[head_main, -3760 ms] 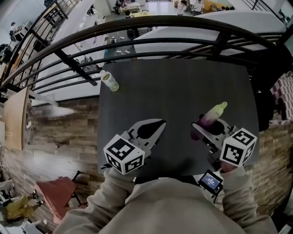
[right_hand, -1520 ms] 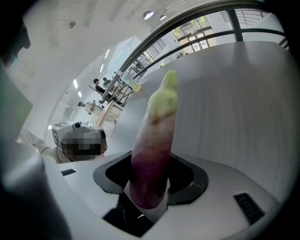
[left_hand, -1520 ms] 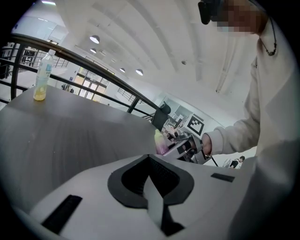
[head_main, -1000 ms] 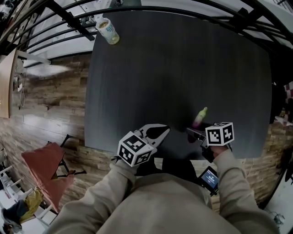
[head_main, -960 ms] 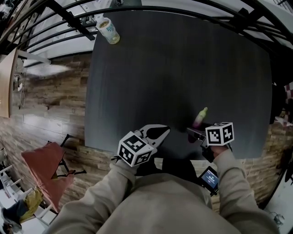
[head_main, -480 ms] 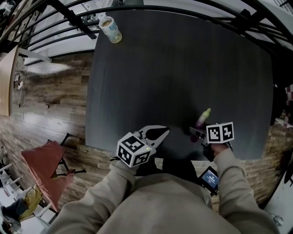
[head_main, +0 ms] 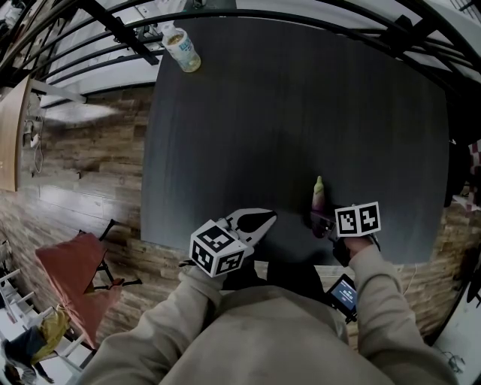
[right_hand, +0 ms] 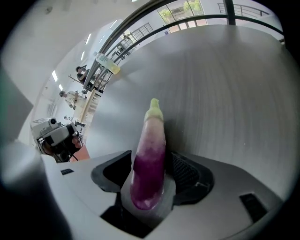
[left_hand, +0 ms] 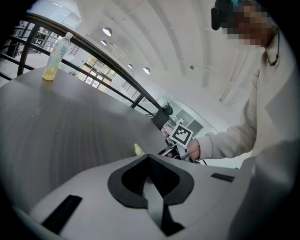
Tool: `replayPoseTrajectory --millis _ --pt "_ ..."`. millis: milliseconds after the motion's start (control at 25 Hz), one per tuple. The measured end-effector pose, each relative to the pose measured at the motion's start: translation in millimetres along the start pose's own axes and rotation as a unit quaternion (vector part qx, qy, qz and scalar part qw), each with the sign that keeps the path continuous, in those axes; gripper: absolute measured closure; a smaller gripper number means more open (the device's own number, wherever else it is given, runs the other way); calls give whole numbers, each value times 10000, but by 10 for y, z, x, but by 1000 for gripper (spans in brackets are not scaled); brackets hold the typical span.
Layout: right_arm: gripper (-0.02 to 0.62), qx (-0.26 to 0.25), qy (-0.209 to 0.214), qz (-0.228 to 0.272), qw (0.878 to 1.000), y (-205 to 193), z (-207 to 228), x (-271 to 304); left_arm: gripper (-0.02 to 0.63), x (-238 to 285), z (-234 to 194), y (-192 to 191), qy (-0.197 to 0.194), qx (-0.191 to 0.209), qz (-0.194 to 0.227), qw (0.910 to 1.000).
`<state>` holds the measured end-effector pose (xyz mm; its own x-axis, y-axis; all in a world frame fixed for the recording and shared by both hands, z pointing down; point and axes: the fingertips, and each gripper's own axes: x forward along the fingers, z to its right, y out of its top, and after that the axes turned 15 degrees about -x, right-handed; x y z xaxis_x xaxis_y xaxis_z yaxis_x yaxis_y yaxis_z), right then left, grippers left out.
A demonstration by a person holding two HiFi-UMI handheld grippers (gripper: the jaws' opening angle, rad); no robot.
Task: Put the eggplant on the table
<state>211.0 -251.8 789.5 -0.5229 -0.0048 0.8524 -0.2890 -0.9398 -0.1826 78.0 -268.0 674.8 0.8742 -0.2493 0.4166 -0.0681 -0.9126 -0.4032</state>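
Observation:
The eggplant (head_main: 319, 197), purple with a pale green tip, lies on the dark table (head_main: 301, 113) near its front edge, tip pointing away from me. In the right gripper view the eggplant (right_hand: 150, 154) sits between the jaws of my right gripper (right_hand: 152, 165), which are opening; a gap shows beside its left flank. My right gripper (head_main: 322, 218) stands steeply over its purple end. My left gripper (head_main: 267, 218) hovers at the table's front edge, left of the eggplant, shut and empty. The left gripper view shows the left gripper (left_hand: 149, 157) and the eggplant's tip (left_hand: 138, 149).
A drink bottle (head_main: 183, 50) stands at the table's far left corner. A dark railing (head_main: 316, 10) curves behind the far edge. A red chair (head_main: 71, 271) sits on the floor to the left. A small screen (head_main: 344, 293) hangs below my right sleeve.
The right gripper sank toward the table and its jaws loosened. The eggplant swung from leaning right to pointing straight away. The left gripper kept still.

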Motion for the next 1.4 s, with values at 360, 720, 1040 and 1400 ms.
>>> replayPoseTrajectory --millis 360,720,1040,1400 --pt "337 27 111 155 9998 105 -16 -45 604 -2 26 68 4 61 15 10000" --pt "337 9 87 702 9975 341 -140 -353 604 -169 66 245 19 317 68 9995" --pt "350 -258 116 1657 9858 728 -372 -1175 604 -388 348 608 28 708 238 9972" --pt "580 -1000 662 3352 9345 1363 -1023 -2233 604 -745 976 1328 -274 1436 968 9845"
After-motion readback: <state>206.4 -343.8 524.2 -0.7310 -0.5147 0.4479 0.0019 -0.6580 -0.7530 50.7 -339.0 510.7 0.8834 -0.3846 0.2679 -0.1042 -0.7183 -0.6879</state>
